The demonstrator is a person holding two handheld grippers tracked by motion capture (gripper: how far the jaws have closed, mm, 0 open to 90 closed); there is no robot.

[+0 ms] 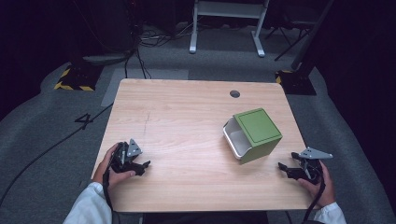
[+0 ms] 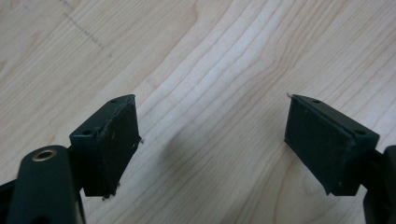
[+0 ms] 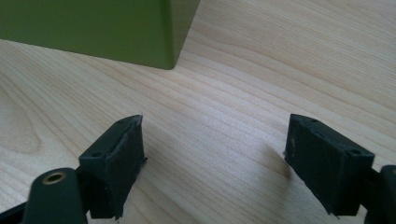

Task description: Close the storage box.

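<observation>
A green box (image 1: 258, 133) with a white inside lies on its side on the right half of the wooden table (image 1: 187, 121), its open mouth turned to the left. In the right gripper view its green wall (image 3: 93, 28) fills the top left. My right gripper (image 1: 286, 169) rests near the table's front right corner, a short way right of the box, open and empty (image 3: 212, 163). My left gripper (image 1: 143, 167) sits at the front left over bare wood, also open with nothing between its jaws (image 2: 212, 140).
A round cable hole (image 1: 235, 94) sits near the table's far edge. Beyond the table are a white desk frame (image 1: 226, 28), floor cables and yellow-black marked stands (image 1: 74, 79).
</observation>
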